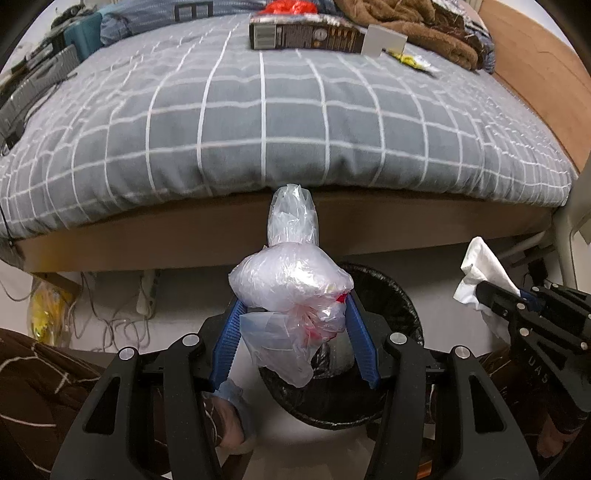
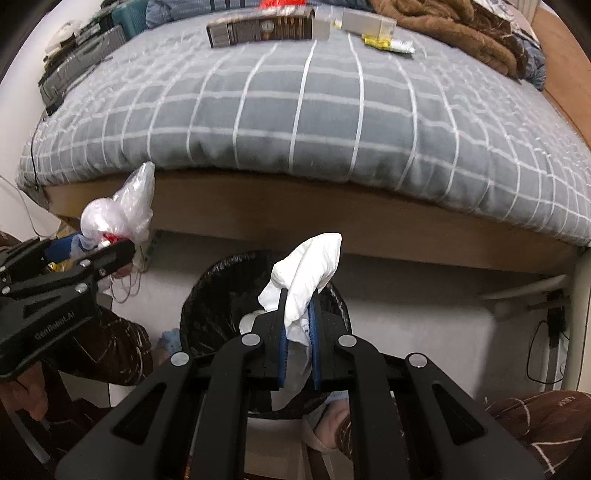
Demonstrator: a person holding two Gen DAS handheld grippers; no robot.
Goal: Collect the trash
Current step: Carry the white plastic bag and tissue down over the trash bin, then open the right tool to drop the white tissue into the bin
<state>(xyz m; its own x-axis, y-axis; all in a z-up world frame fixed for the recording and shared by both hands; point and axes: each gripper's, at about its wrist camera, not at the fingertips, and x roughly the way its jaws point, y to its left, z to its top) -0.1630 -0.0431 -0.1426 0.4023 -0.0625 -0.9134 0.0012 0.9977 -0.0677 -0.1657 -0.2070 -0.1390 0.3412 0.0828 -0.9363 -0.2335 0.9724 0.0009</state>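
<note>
Dim, soft indoor light; fisheye bending curves the bed (image 1: 258, 122) edge, corners vignette black, far clutter slightly blurred, shadow beneath.

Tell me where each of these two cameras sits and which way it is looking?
Left wrist view: sits on the left gripper, looking forward and down past its jaws, shut on a plastic bag, at the black bin and bed; patterned sleeves show.
Right wrist view: sits on the right gripper, looking forward and down past its jaws, shut on a white tissue, toward the same bin; sleeves show.
Shared: bin, bed, the dark box on it, and each view catches the other gripper.
</note>
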